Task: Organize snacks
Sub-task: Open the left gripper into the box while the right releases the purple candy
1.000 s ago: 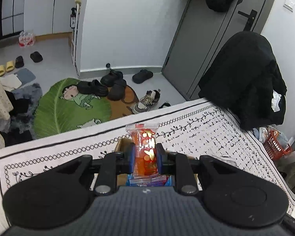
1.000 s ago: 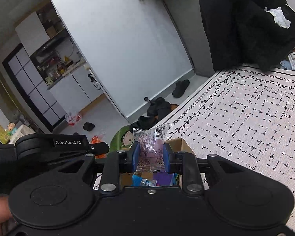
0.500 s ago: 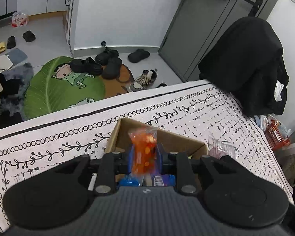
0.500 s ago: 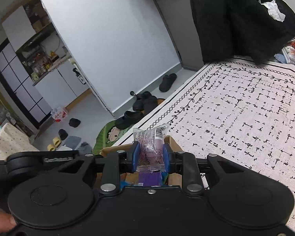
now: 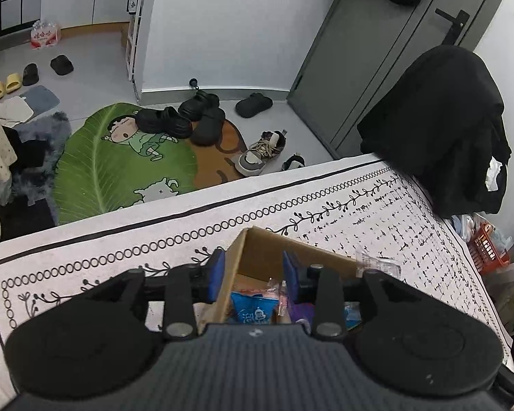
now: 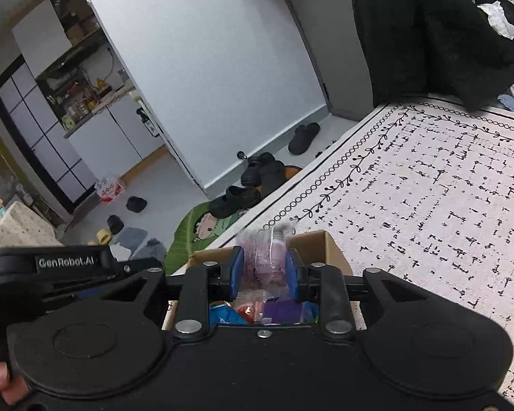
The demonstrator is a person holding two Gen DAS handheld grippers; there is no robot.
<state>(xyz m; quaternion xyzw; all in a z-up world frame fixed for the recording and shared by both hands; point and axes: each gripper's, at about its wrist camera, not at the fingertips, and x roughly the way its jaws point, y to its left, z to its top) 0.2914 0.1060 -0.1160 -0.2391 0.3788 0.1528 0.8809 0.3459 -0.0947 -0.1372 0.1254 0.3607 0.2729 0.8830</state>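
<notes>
The cloth point(image 5: 325, 205) over the table was white, printed with black dashes and bordered by black rings and a leafy vine. The box point(image 5: 257, 253) was plain brown cardboard; inside lay a blue packet point(image 5: 253, 310) and a purple one point(image 6: 284, 311). The packet point(image 6: 264, 260) between the blue pads point(image 6: 236, 274) was clear with a pink-purple tint. The floor mat point(image 5: 120, 167) was leaf-green with a cartoon child, its far part brown.

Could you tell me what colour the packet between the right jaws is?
The packet is clear with pink-purple contents, best seen in the right wrist view.
</notes>
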